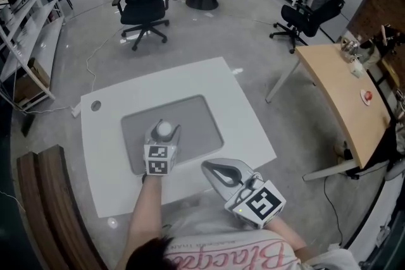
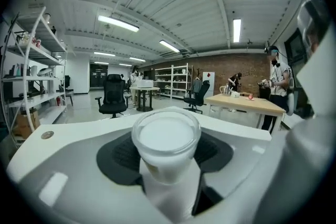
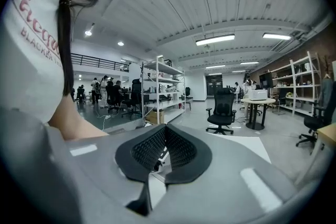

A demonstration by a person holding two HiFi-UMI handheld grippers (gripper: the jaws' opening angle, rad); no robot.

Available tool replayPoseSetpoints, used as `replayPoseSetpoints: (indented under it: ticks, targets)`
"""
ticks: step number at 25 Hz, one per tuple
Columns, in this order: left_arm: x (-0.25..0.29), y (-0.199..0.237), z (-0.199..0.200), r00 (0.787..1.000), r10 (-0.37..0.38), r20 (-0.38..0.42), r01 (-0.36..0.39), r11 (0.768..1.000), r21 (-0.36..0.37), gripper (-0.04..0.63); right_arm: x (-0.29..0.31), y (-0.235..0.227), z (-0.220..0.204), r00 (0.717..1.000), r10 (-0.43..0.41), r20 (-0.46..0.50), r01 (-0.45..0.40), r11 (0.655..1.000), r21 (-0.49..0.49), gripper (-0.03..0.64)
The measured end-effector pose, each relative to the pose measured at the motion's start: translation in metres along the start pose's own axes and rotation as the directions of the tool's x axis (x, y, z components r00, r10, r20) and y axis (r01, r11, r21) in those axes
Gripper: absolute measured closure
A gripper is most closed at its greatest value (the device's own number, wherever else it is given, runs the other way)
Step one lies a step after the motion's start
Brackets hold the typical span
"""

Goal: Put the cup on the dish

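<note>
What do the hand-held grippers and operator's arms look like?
The left hand-held gripper and right hand-held gripper: light grey curved bodies, black textured pads, each carrying a white cube with black square markers. No cables visible. Bare forearms; white shirt with red script lettering.

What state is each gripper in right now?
Left gripper: jaws closed on the cup.
Right gripper: jaws closed, holding nothing.

A black office chair (image 1: 144,0) stands beyond the white table (image 1: 114,104) (a wooden desk (image 1: 342,95) to its right).
</note>
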State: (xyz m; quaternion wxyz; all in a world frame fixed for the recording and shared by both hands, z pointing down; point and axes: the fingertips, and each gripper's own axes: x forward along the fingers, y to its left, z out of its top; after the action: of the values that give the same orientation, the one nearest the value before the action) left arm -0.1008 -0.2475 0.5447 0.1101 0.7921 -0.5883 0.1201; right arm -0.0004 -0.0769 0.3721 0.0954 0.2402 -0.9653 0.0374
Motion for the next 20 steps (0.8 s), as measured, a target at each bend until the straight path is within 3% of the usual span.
replayPoseSetpoints:
  ticks: [7,17,20]
  targets:
    - [0.028,-0.006,-0.034,0.992,-0.016,-0.129,0.022,0.999,0.04,0.337,-0.002,-0.001,-0.01,0.999,-0.031,-0.035,0.032,0.999,0.013,0.615]
    - [0.04,-0.003,-0.055,0.976,-0.014,-0.217,0.034,0.996,0.088,0.334,-0.003,0.002,-0.018,0.996,-0.049,-0.072,0.052,0.998,0.036,0.615]
    - [0.039,-0.003,-0.054,0.973,-0.011,-0.231,0.026,0.998,0.064,0.331,-0.001,0.008,-0.018,0.997,-0.031,-0.07,0.034,0.999,0.034,0.615]
